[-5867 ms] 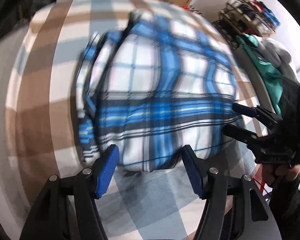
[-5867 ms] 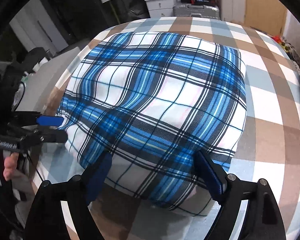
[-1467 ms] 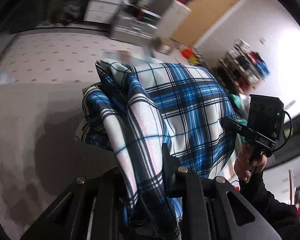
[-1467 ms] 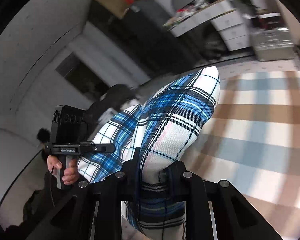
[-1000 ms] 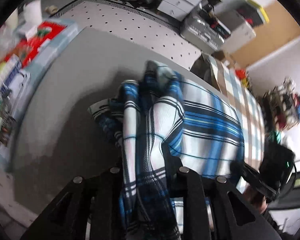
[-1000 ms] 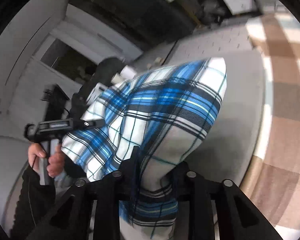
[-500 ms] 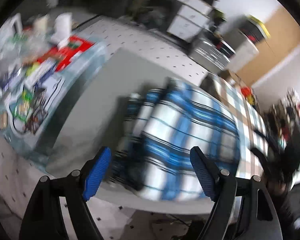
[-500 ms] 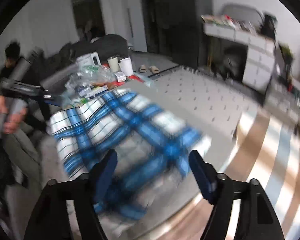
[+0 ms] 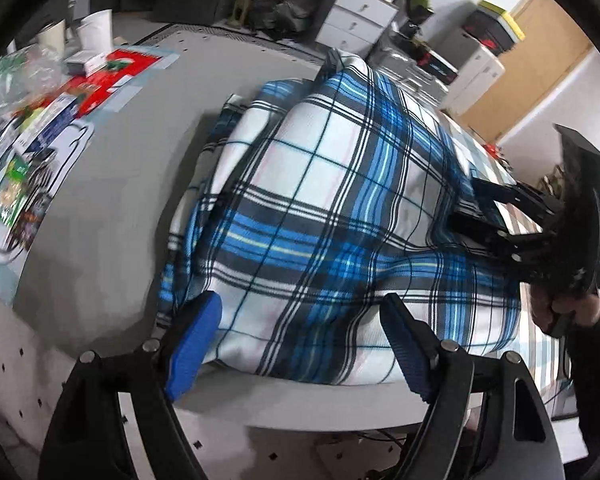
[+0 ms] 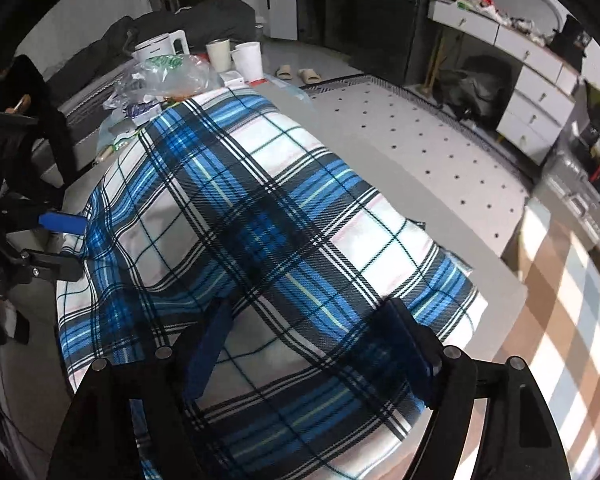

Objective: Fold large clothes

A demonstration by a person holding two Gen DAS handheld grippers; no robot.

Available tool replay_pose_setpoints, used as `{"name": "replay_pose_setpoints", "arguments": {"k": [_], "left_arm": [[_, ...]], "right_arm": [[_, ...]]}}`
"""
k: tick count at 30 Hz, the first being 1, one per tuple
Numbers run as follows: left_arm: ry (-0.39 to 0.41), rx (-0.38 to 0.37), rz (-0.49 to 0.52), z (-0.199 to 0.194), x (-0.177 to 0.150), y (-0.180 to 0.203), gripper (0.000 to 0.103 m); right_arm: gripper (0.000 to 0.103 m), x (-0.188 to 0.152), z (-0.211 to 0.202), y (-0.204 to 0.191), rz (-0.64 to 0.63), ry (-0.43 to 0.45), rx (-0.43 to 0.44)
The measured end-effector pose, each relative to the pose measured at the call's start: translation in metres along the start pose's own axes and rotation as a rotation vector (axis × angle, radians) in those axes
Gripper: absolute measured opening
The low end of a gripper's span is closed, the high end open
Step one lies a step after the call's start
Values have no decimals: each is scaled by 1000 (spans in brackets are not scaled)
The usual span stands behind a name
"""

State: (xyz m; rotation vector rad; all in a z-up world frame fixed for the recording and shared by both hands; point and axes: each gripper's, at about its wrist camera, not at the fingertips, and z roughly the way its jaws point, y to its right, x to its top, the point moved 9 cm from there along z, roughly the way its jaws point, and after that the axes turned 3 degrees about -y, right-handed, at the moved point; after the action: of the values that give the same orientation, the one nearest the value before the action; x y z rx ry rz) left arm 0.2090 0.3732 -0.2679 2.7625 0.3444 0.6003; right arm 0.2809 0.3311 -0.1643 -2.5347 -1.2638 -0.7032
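Grey table [image 9: 112, 184] fills mid frame, with a folded blue plaid garment [image 9: 340, 216] lying on it, centre of both views. Left gripper [image 9: 300, 344] at bottom of its view, jaws spread, cloth edge between them but not pinched. Right gripper [image 10: 308, 344] low in its frame, jaws opening above the cloth, nothing gripped. Cups [image 10: 236, 56] and clutter upper left.

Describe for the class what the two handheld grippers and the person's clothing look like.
Both the left gripper and right gripper are black frames with silver bolts and ribbed blue finger pads. A boxy black unit tops the right one. The right hand emerges from a black sleeve.
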Motion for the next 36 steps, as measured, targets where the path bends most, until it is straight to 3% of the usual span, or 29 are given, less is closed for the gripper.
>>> {"name": "replay_pose_setpoints", "arguments": {"k": [3, 5, 8, 11, 12, 15, 19, 20, 23, 26, 29, 33, 36], "left_arm": [[4, 33, 47, -19, -8, 8, 77], [23, -8, 62, -33, -13, 13, 77], [32, -20, 52, -32, -10, 13, 77], [11, -47, -48, -32, -19, 6, 77], [33, -61, -60, -39, -19, 8, 77], [157, 21, -42, -75, -22, 20, 77], [347, 86, 19, -128, -41, 53, 78], [383, 109, 33, -135, -46, 59, 79], [474, 176, 43, -153, -63, 80, 82], [548, 184, 32, -158, -75, 91, 87], [612, 217, -29, -161, -88, 96, 102], [686, 315, -26, -174, -104, 107, 102], [683, 309, -4, -178, -110, 114, 102]], "right_arm": [[75, -9, -39, -11, 28, 60, 49], [73, -27, -55, -27, -4, 74, 88], [75, -57, -46, -42, -72, 49, 15], [77, -71, -36, -41, 17, 83, 6], [77, -72, -37, -40, 33, 84, 15], [76, -75, -51, -30, 166, 99, 96], [76, -86, -112, -34, 283, 213, 255], [78, -90, -137, -35, 276, 285, 233], [103, -105, -187, -32, 288, 425, 85], [103, -126, -220, -33, 325, 487, 59], [103, -145, -240, -29, 372, 511, 24], [103, -162, -265, -32, 374, 549, -6], [103, -170, -276, -40, 338, 569, -27]]}}
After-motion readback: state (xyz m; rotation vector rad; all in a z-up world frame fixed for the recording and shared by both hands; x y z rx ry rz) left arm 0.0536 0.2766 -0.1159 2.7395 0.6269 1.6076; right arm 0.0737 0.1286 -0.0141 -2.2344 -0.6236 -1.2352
